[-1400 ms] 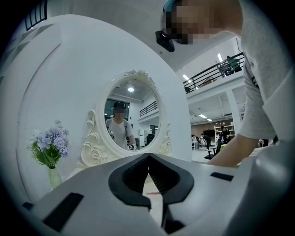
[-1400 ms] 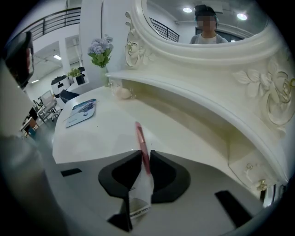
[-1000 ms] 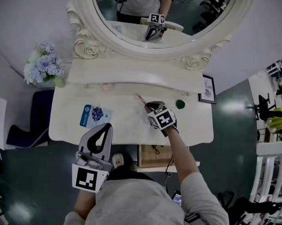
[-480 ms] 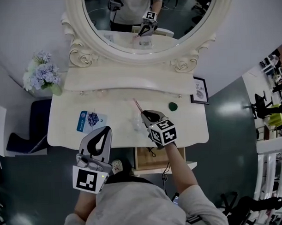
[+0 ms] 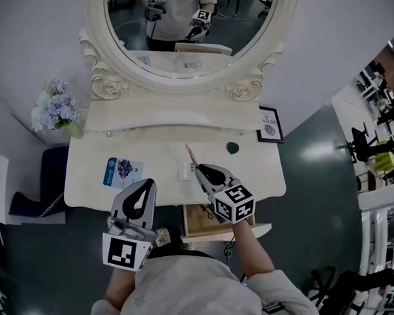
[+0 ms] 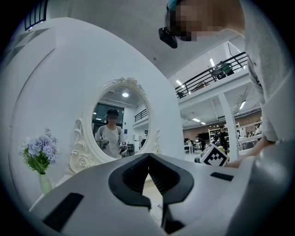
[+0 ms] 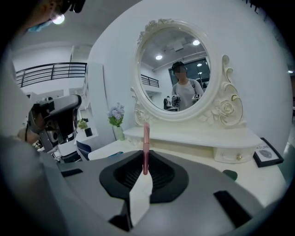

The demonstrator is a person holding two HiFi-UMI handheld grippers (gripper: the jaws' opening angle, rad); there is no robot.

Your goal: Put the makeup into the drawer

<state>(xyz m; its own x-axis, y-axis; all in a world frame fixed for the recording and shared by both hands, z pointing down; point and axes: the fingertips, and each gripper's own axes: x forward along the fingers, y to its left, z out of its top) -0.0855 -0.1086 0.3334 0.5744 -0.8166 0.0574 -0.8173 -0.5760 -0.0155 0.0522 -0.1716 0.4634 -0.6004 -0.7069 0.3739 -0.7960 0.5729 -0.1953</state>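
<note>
Head view, lower centre: the left gripper (image 5: 147, 185), jaws pressed together on nothing, was held at the near edge of the cream dressing table (image 5: 88, 183). To its right lay the open wooden drawer (image 5: 194, 222). Just above it in the frame, a slim pink makeup stick (image 5: 191, 154) was pinched by the right gripper (image 5: 200, 169), pointing toward the ornate oval mirror (image 5: 121, 27) at the top.

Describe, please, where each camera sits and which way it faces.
Head view: overhead, down at the dressing table; left gripper, right gripper, forearm show.
Left gripper view: at the table's front, faces the mirror; shut empty jaws.
Right gripper view: over the table, faces the mirror; jaws grip the makeup stick.
Shared by gripper views: mirror, flowers.
</note>
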